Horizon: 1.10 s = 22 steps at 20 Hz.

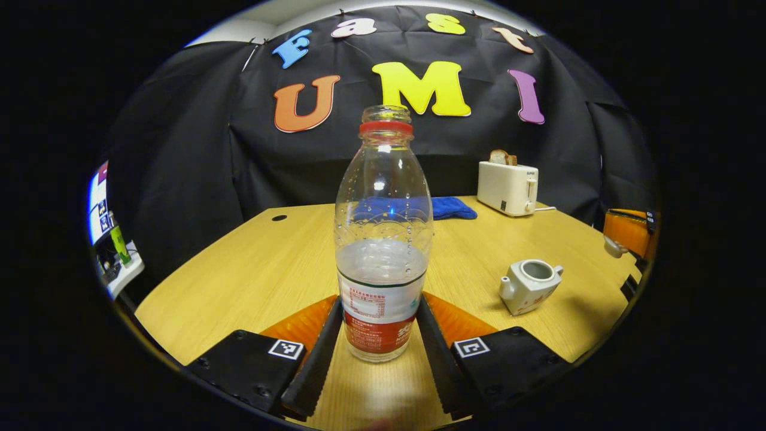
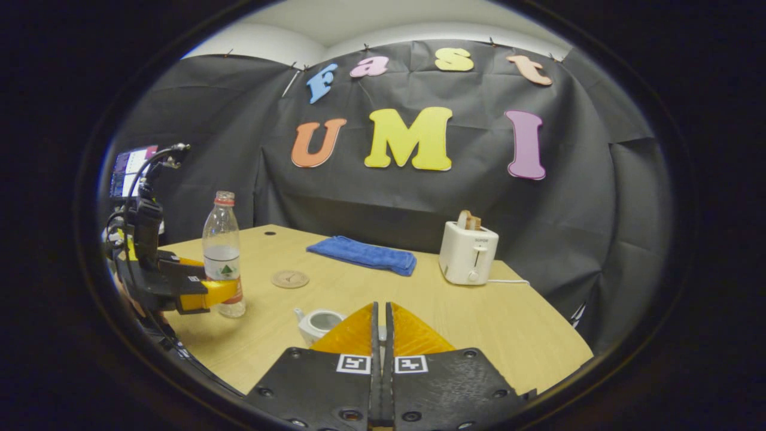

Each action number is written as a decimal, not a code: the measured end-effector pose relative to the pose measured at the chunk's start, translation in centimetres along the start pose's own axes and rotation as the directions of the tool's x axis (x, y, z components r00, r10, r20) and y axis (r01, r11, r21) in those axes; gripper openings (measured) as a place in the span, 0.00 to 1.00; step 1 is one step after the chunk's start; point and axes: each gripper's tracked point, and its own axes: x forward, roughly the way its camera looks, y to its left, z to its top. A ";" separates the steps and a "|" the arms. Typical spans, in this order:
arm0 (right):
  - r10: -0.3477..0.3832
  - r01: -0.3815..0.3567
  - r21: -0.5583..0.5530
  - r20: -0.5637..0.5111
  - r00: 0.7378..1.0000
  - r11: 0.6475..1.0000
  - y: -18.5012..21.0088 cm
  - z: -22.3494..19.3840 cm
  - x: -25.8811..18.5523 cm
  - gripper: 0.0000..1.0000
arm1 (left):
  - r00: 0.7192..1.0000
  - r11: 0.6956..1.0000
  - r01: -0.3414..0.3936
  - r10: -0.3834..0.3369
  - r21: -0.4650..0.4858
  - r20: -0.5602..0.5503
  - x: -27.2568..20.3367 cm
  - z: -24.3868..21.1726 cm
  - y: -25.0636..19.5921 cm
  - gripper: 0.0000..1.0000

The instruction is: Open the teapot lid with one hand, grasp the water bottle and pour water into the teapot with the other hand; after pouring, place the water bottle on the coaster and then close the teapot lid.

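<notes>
Clamps, with the left gripper [image 1: 379, 302], both fingers against the label of the uncapped water bottle [image 1: 383, 239], about half full and standing upright on the wooden table [image 1: 251, 269]. Holds the right gripper [image 2: 381, 306] drawn almost fully together above the table, pinching what looks like the small white lid [image 1: 611, 246] at its tips, with the open teapot [image 1: 529, 287] just beyond and below them, well apart from the bottle. Shows the round coaster [image 2: 290, 279] past the bottle, then a blue towel [image 2: 362, 254] and a white toaster [image 2: 468, 254] with bread in it near the table's far edge.
</notes>
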 end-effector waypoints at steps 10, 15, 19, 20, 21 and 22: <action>-0.026 0.027 0.024 -0.018 0.999 0.999 -3.9 -1.4 -0.9 0.00 | 0.979 0.803 -0.203 0.173 0.561 0.107 -1.5 4.1 2.9 0.73; -0.025 0.026 0.034 -0.032 0.999 0.999 -4.6 -2.3 -0.7 0.00 | 0.974 0.579 -0.220 0.173 0.785 0.145 -1.1 4.4 1.7 0.73; -0.014 0.016 0.040 -0.039 0.999 0.999 -5.2 -2.8 -0.7 0.00 | 0.975 0.382 -0.208 0.154 0.900 0.159 -0.3 4.2 0.6 0.72; -0.017 0.018 0.038 -0.037 0.999 0.999 -5.3 -2.8 -0.7 0.00 | 0.977 0.341 -0.196 0.149 0.920 0.153 -0.1 3.8 0.4 0.72; -0.021 0.022 0.035 -0.033 0.999 0.999 -5.6 -2.8 -0.8 0.00 | 0.979 0.309 -0.181 0.145 0.934 0.142 0.1 3.4 0.1 0.76; -0.025 0.026 0.035 -0.030 0.999 0.999 -5.8 -2.9 -0.9 0.00 | 0.981 0.288 -0.170 0.142 0.942 0.133 0.1 3.4 0.0 0.72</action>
